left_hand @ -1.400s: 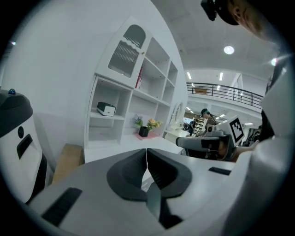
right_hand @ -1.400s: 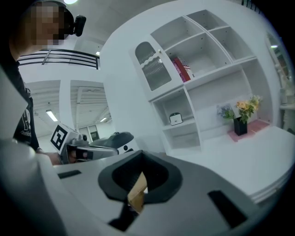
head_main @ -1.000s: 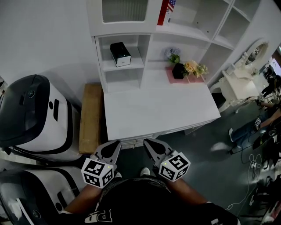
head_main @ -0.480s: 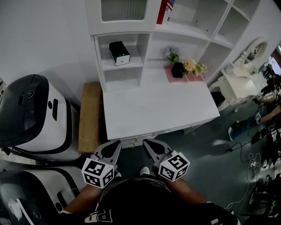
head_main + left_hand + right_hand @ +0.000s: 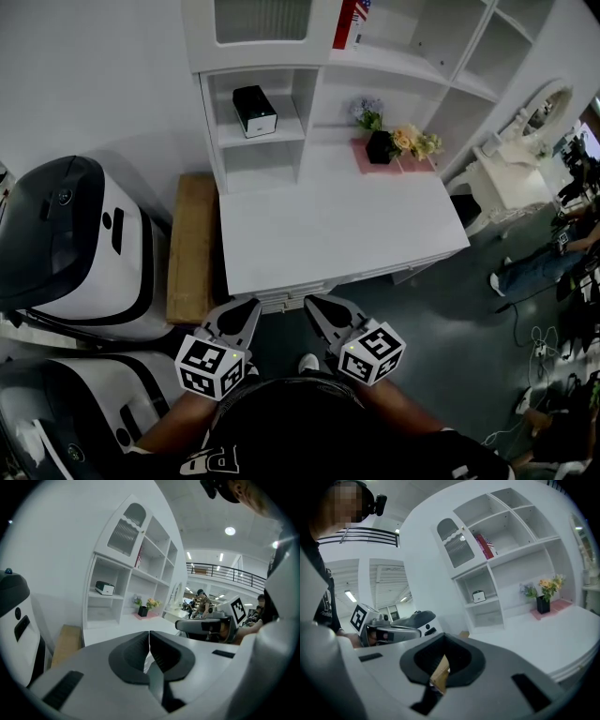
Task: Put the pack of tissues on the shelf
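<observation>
Head view: nothing has shifted; pack of tissues (image 5: 255, 111) sits on the shelf (image 5: 270, 140); left gripper (image 5: 247, 306) and right gripper (image 5: 315, 304) hang before the desk (image 5: 337, 225), jaws pressed together, empty; task looks finished.

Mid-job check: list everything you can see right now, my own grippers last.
shelf unit: one, white, against the wall
desk: one, white, below the shelf unit
box: one, black and white, left cubby
flowers: one bunch, in black pot on pink mat, desk back
book: one, red, upper shelf
wooden board: one, tan, left of desk
machines: two, white and black, far left
dressing table: one, white, far right
left gripper: one, grey, shut, near desk edge
right gripper: one, grey, shut, near desk edge
</observation>
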Tool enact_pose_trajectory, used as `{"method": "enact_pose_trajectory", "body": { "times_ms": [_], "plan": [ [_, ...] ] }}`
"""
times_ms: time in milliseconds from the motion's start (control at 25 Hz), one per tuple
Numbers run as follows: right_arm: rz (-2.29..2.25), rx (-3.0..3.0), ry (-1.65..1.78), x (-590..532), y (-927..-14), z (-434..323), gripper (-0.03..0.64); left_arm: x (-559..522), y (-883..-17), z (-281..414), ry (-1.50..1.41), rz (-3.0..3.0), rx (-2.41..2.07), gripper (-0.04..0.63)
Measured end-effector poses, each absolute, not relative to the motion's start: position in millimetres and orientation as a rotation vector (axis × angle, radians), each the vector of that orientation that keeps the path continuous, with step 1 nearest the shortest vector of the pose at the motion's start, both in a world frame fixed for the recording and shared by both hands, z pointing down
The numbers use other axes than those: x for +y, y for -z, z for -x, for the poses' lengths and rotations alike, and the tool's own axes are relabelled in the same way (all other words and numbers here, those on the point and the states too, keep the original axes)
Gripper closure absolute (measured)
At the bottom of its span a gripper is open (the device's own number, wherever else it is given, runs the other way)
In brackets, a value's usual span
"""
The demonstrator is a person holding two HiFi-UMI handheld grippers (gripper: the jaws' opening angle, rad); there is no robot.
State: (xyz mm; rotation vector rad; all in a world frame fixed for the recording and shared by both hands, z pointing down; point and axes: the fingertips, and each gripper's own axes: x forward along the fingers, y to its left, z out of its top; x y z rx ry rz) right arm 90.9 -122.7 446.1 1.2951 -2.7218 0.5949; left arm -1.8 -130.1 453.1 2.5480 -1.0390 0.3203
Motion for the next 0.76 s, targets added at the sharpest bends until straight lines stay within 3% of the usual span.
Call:
{"method": "enact_pose_trajectory", "body": {
  "times_ms": [760],
  "plan": [
    [-1.295,-2.716,-0.597,-118.8,-448.5,-103.8,0.609,-130.6,-451.9,-8.4,-0.312,-2.543,-1.056,0.580]
  ]
}}
